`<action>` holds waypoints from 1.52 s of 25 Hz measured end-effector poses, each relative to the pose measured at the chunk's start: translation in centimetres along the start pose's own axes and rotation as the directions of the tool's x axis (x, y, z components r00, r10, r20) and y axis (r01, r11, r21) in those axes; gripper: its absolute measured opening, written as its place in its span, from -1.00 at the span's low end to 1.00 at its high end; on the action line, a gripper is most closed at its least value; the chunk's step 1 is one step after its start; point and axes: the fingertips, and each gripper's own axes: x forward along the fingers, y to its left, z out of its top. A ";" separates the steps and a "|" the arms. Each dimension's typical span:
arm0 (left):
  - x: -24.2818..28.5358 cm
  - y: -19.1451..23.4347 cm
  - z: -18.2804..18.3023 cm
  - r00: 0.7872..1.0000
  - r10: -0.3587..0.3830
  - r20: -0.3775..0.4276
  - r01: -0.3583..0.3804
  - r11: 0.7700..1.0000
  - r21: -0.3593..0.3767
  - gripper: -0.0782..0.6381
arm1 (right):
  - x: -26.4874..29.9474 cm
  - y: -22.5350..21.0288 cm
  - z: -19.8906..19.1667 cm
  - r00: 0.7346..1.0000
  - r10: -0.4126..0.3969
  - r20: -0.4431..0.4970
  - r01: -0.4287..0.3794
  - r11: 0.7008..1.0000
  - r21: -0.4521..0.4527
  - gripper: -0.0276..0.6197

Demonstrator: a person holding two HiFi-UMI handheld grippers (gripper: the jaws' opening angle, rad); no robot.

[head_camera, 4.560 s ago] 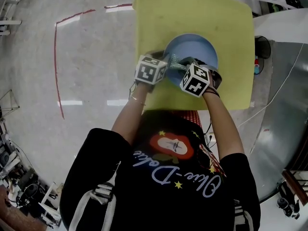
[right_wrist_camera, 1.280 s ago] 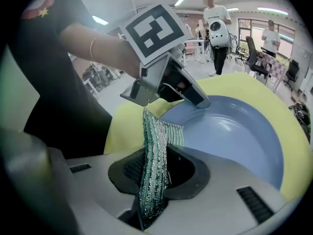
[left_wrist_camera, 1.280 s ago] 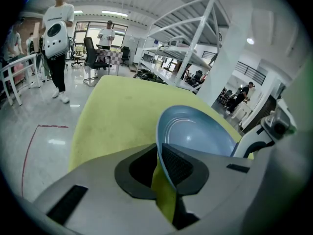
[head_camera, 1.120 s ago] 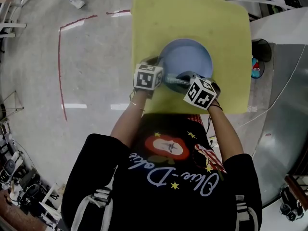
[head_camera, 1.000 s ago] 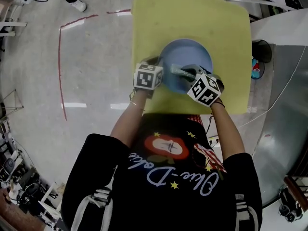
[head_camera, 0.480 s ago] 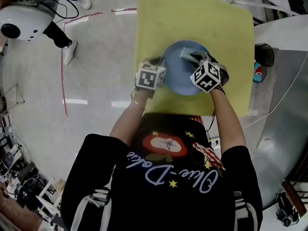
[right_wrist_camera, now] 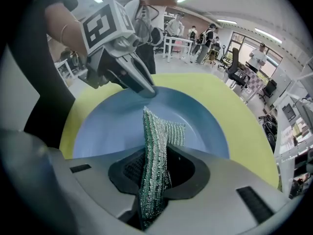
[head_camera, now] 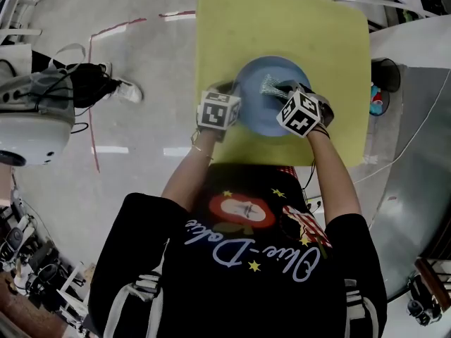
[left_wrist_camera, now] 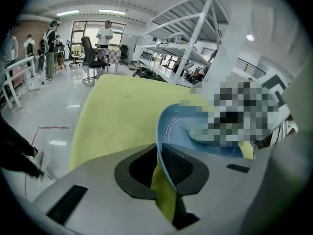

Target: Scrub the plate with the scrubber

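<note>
A blue plate [head_camera: 275,115] lies on the yellow tabletop [head_camera: 282,20]. My left gripper [head_camera: 238,108] is shut on the plate's left rim; in the left gripper view the rim [left_wrist_camera: 161,146] runs between its jaws and the plate looks tipped up. My right gripper [head_camera: 280,90] is shut on a green mesh scrubber [head_camera: 269,84] and points steeply down over the plate's far half. In the right gripper view the scrubber [right_wrist_camera: 155,141] stands folded between the jaws above the plate [right_wrist_camera: 107,121], with the left gripper [right_wrist_camera: 145,88] clamped on the far rim.
The yellow top's front edge [head_camera: 282,162] is close to the person's body. A grey table [head_camera: 423,160] stands at the right, with a small dark cup [head_camera: 384,69] beside it. On the floor at the left are a white round device [head_camera: 32,129] and red tape [head_camera: 91,118].
My right gripper has carried the scrubber from the plate's near edge toward its far side, away from the person. The left gripper kept its hold. A white device moved in at the floor's left.
</note>
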 end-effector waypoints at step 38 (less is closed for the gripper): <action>0.2 0.1 0.3 1.000 0.003 -0.008 -0.003 1.000 0.012 -0.69 | -3.8 3.6 2.4 0.988 0.085 0.127 -0.071 0.991 -0.113 -0.73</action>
